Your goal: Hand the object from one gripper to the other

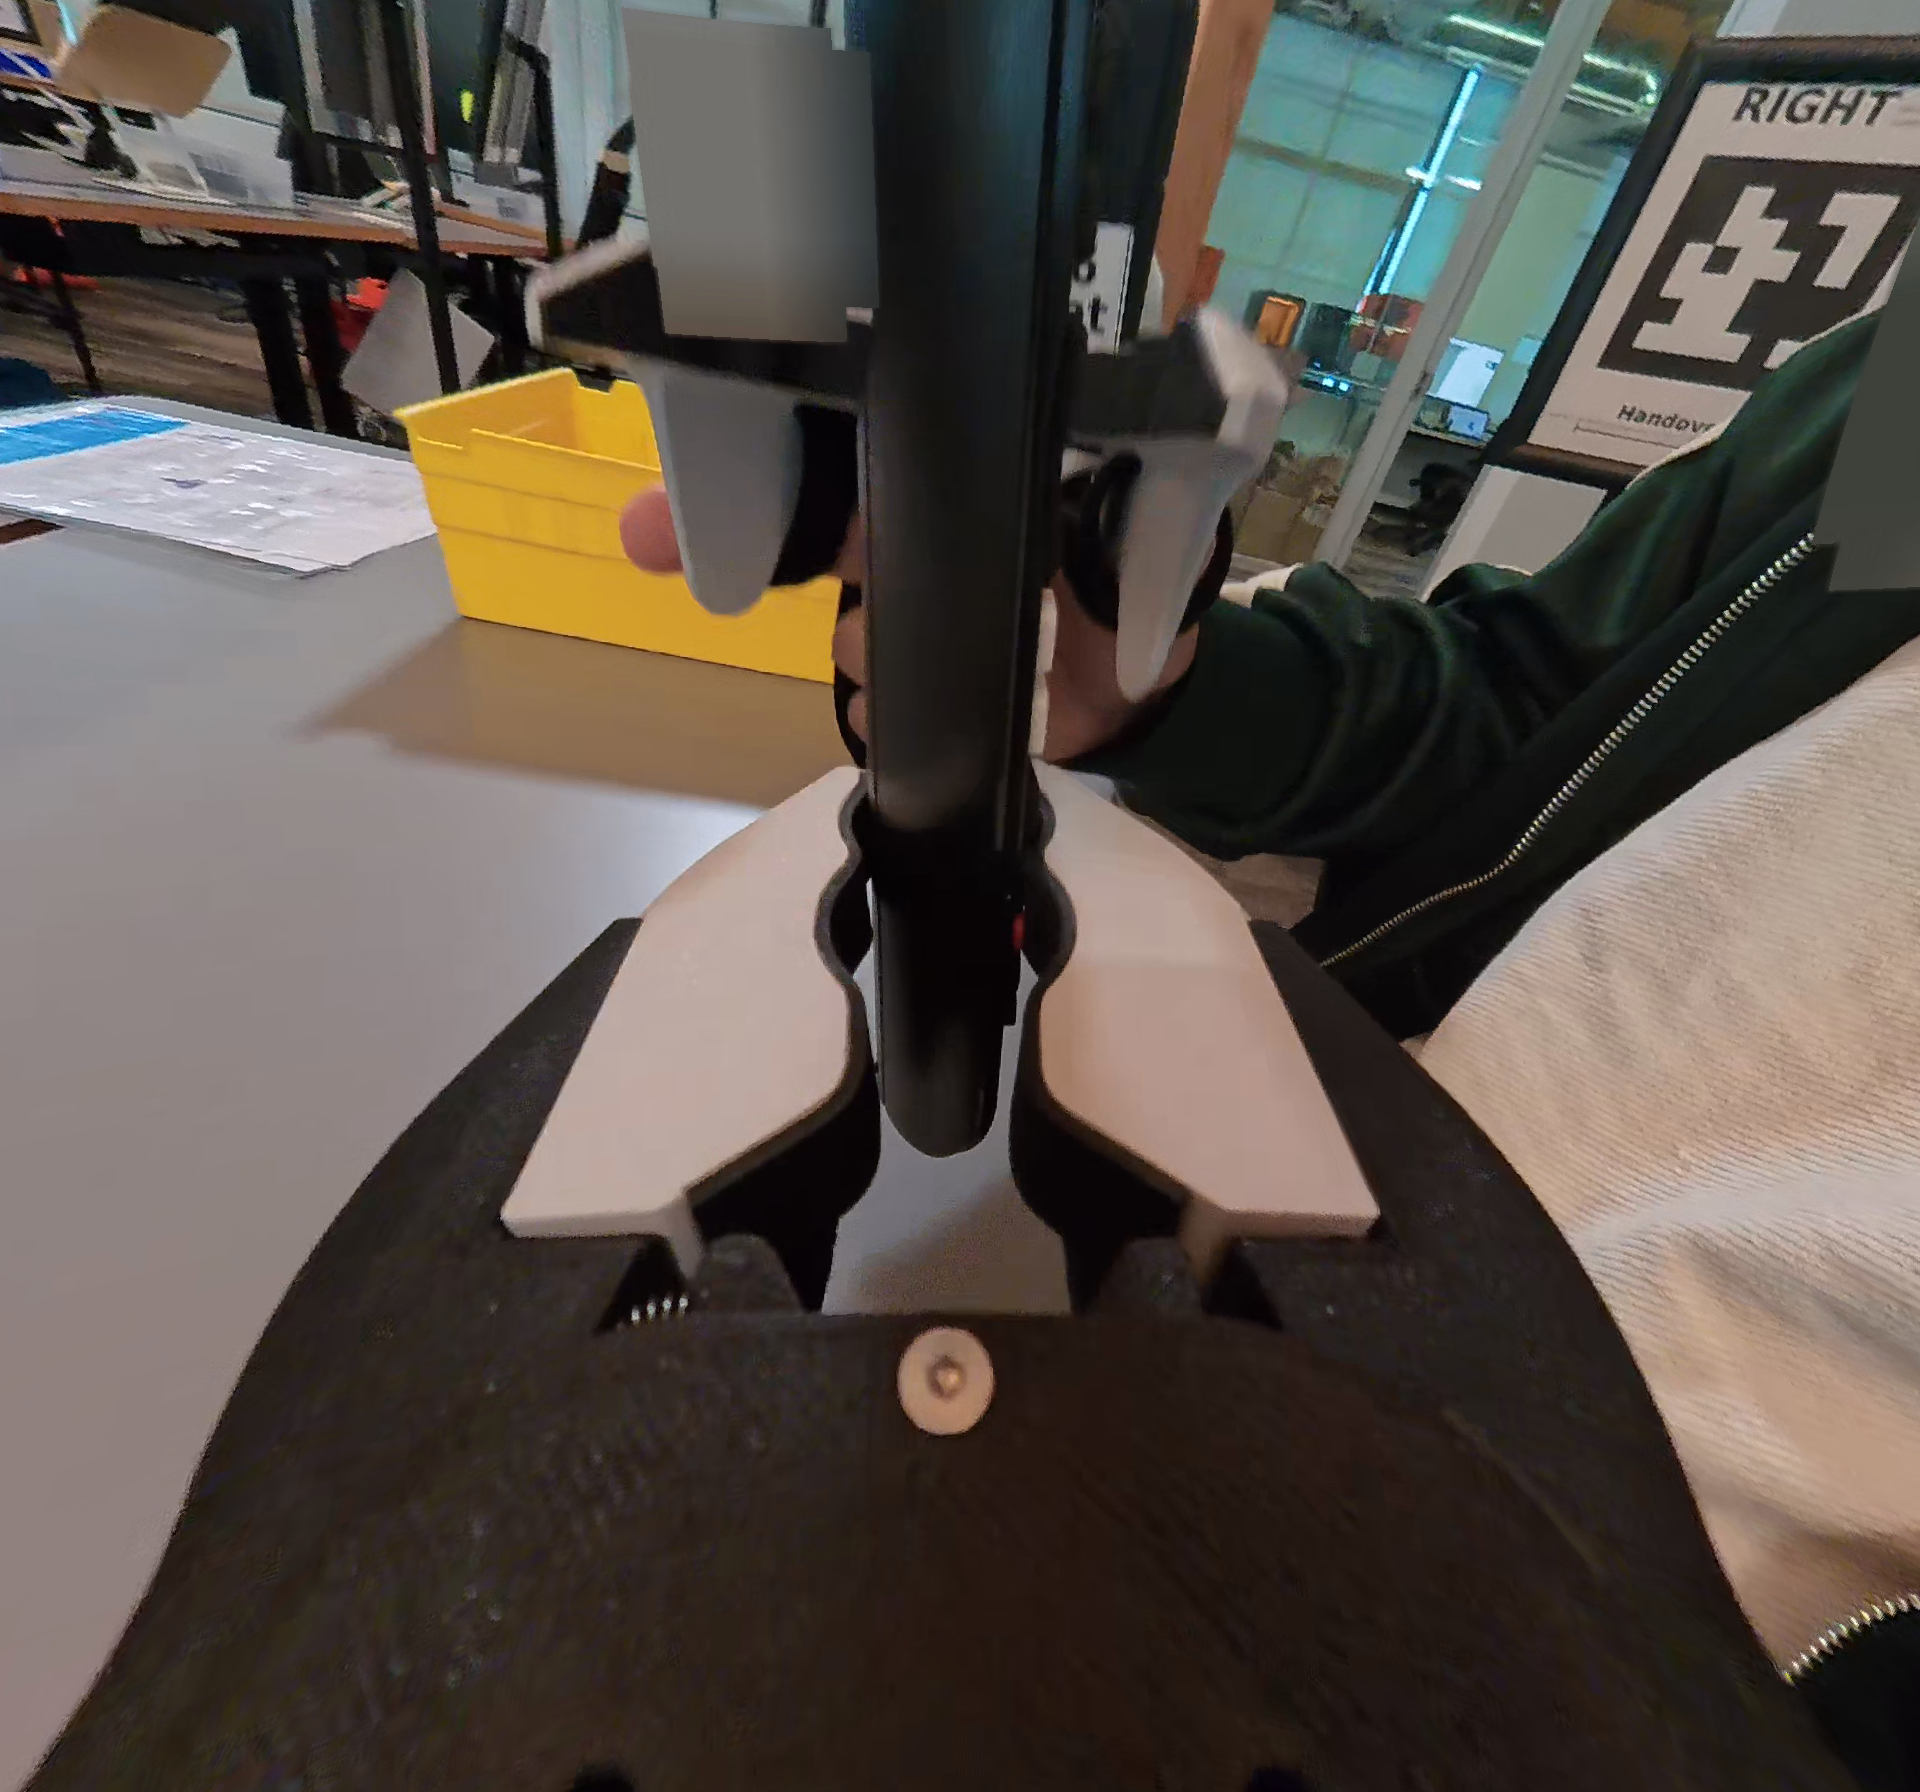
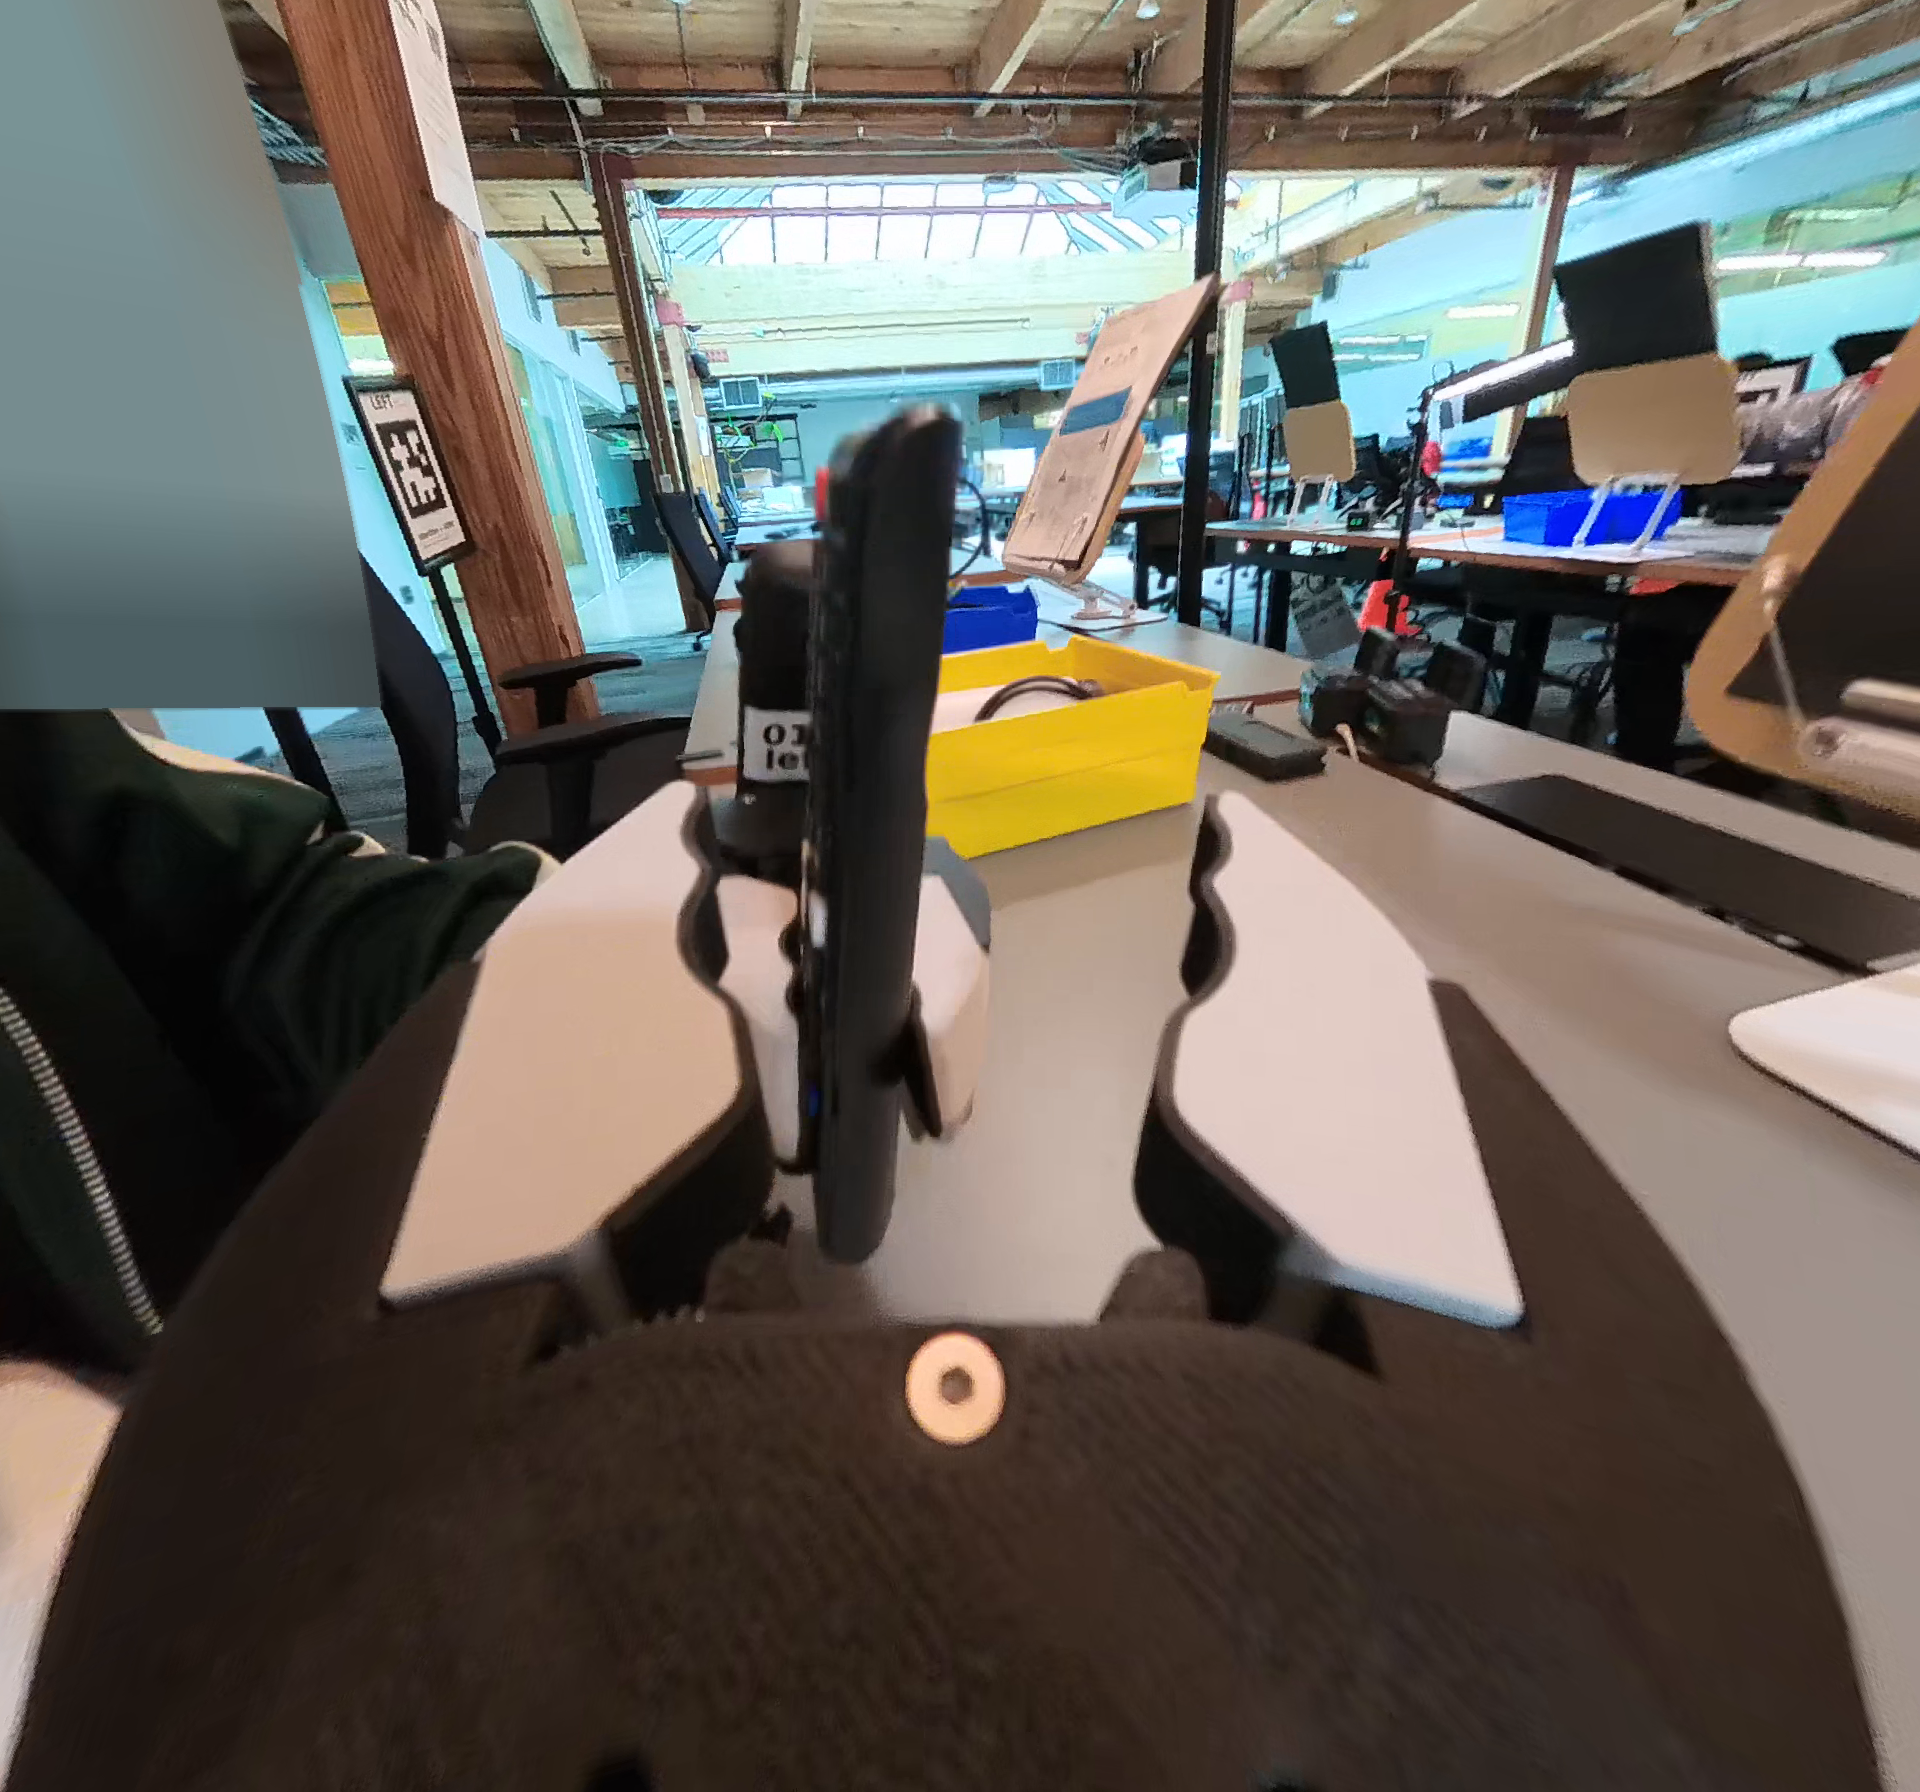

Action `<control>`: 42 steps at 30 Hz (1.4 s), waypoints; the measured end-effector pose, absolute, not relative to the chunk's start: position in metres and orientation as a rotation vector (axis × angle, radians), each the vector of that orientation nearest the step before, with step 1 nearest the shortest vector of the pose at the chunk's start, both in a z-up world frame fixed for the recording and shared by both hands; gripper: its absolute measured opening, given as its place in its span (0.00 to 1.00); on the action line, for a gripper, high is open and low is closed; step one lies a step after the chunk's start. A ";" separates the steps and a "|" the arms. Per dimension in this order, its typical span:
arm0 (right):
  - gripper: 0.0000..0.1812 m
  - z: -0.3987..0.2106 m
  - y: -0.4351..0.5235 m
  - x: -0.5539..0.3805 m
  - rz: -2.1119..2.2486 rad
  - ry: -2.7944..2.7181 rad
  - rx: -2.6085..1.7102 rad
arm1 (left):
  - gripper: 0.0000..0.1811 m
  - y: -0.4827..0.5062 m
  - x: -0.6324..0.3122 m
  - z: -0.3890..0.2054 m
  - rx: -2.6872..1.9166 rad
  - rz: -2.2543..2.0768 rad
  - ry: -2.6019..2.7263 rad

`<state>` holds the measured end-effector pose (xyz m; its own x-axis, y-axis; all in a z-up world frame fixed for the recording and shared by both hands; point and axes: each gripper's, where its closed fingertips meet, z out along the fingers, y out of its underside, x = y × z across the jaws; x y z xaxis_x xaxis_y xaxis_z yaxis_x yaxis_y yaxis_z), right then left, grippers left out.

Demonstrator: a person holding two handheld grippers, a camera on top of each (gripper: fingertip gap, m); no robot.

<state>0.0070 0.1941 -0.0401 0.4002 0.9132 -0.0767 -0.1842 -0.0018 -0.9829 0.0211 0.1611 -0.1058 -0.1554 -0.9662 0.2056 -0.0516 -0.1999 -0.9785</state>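
1. Looking from the right wrist view, the black remote control (image 2: 873, 838) shows its buttons (the left wrist view shows only its smooth back).
2. The yellow bin (image 2: 1070, 755) on the grey table (image 2: 1558, 911) holds a black cable (image 2: 1039, 693).
3. The left gripper (image 1: 943, 869) squeezes the remote, which stands upright.
4. The right gripper (image 2: 945, 921) is spread wide, one finger on each side of the remote, not touching.

I see bright, even indoor daylight, with a skylight (image 2: 883, 230) glowing overhead. The yellow bin (image 1: 551, 506) casts a soft shadow on the tabletop (image 1: 260, 859). Wide-angle distortion bends both views' edges. Motion blur softens the nearest parts.
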 end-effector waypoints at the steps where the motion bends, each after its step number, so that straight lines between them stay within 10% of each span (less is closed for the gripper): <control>1: 0.48 -0.047 0.196 0.006 1.015 -0.750 -1.288 | 0.14 0.163 0.020 -0.105 -1.308 -1.465 1.239; 10: 0.41 -0.076 0.195 -0.010 1.015 -0.784 -1.353 | 0.14 0.169 0.018 -0.111 -1.330 -1.471 1.225; 16: 0.16 -0.079 0.189 -0.015 0.932 -0.849 -1.360 | 0.14 0.163 0.026 -0.122 -1.358 -1.500 1.244; 42: 0.13 -0.082 0.189 -0.012 0.877 -0.832 -1.435 | 0.20 0.170 0.022 -0.119 -1.353 -1.522 1.189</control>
<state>-0.0117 0.1887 -0.0818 0.4600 0.8870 -0.0416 -0.0046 -0.0445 -0.9990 0.0218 0.1700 -0.1194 -0.1457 -0.9498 0.2768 -0.0388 -0.2740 -0.9609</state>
